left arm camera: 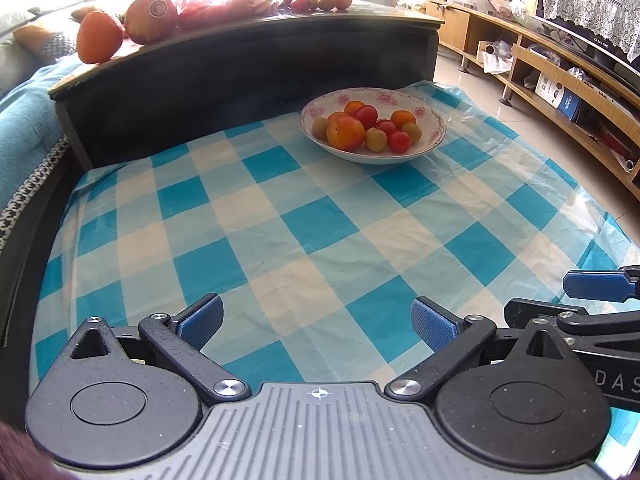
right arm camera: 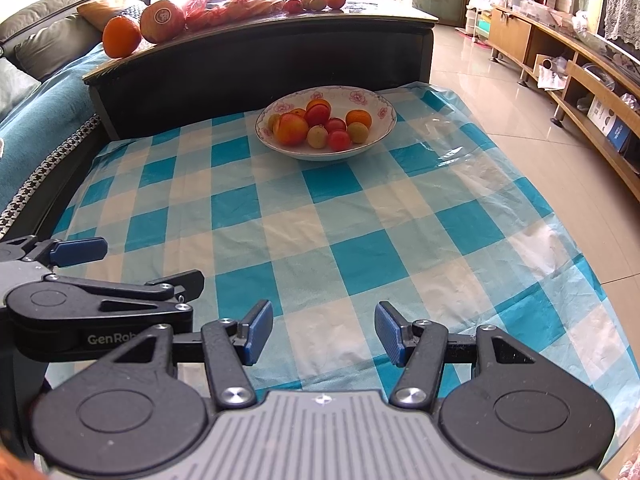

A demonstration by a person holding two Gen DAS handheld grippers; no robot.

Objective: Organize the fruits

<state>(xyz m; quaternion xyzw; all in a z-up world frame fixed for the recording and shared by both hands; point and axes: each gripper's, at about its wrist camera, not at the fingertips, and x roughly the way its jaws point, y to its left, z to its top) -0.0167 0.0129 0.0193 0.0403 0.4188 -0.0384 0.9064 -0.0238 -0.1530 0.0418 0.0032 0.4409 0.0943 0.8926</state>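
Gaping ribbed-padded left claw (left arm camera: 318, 322), glossy round fruits (left arm camera: 366, 126) in porcelain bowl (left arm camera: 434, 128).

One flowered bowl (left arm camera: 434, 136) on the checked cloth (left arm camera: 304, 232). In it: one large orange-red fruit (left arm camera: 345, 131), three small red ones (left arm camera: 399, 141), three yellow-green ones (left arm camera: 376, 139), at least two small oranges (left arm camera: 403, 118). Far desk (left arm camera: 240, 28): one orange (left arm camera: 99, 37), one stickered apple (left arm camera: 151, 17).

Sunlit room — tiled floor (right arm camera: 480, 92), wooden shelving (left arm camera: 560, 92) along the wall.
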